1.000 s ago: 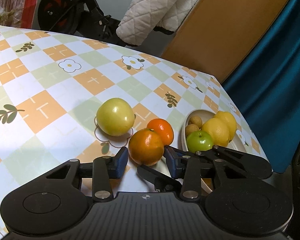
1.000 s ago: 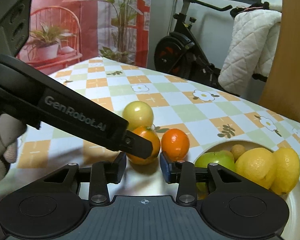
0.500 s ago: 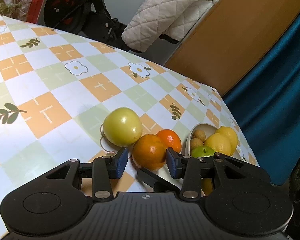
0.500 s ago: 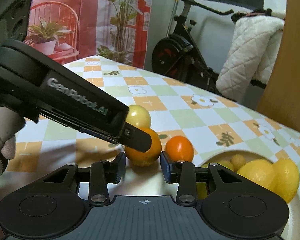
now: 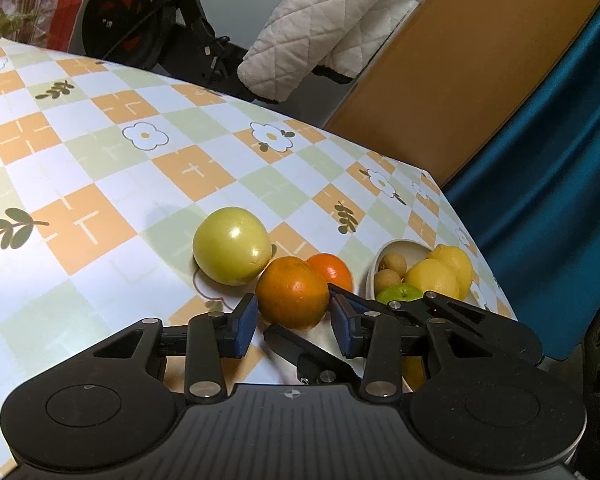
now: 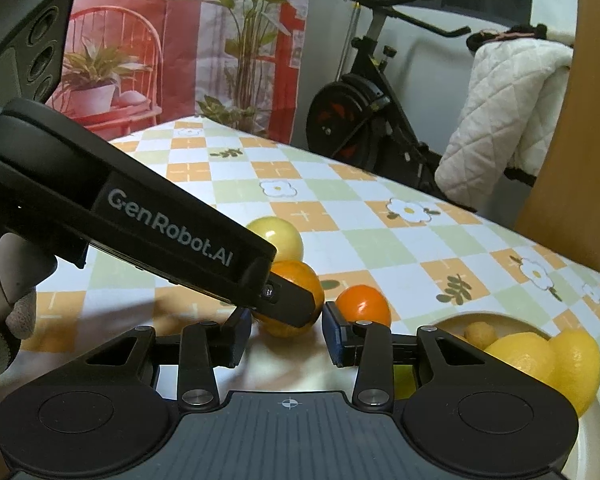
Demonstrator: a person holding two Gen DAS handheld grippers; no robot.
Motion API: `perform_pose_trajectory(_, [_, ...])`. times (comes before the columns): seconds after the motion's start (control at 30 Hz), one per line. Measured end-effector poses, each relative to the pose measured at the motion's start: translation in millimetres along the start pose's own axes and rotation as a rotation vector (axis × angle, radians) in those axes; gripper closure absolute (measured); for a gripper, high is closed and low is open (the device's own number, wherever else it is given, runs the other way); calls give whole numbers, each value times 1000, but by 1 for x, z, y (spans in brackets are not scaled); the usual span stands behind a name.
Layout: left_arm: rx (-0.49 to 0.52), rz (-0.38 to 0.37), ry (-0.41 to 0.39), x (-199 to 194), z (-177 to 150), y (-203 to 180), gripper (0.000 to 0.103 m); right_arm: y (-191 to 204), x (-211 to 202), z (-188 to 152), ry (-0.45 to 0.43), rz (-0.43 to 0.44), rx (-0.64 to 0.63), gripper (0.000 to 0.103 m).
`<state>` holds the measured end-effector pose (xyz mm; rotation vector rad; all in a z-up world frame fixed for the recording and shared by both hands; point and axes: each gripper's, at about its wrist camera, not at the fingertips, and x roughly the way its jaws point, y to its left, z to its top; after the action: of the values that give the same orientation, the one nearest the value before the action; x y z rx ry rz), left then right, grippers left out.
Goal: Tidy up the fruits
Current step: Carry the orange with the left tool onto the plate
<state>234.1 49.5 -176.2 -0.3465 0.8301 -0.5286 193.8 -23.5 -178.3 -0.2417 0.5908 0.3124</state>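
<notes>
Your big round orange sits on the checked vinyl tablecloth, right between the blue pads of your left gripper. The jaws are only partly spread, with a sliver of gap on each side, so it isn't gripping anything. Your right gripper is parked just behind that same orange, jaws narrowly apart with nothing between them, and the left gripper's black finger crosses in front of it and covers part of the fruit.

Touching the orange on the far left is a smooth, glossy yellow-green apple. A smaller, deeper-coloured tangerine sits tucked in on its far right. So that's three loose fruits bunched together.

Just right of them is the white oval ceramic bowl, sitting close to the table's right edge, so you've got little room on that side. It holds two dimpled lemons, one shiny green apple and two small tan longan-like balls.

The left and far side of the tablecloth is wide open. Past the far edge there's a black exercise bike with a quilted white jacket draped nearby, a brown wooden panel and a teal curtain. Your gloved hand shows at the left.
</notes>
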Motion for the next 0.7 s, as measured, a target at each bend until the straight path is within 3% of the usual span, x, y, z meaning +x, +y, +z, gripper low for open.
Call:
perform_pose_trajectory(0.33, [37, 14, -12, -17, -4, -21, 61, -1, -32, -4, -72, 4, -3, 69])
perform_pose_trajectory(0.7, [141, -7, -5, -16, -7, -79, 61, -33, -82, -21, -155, -56, 60, 70])
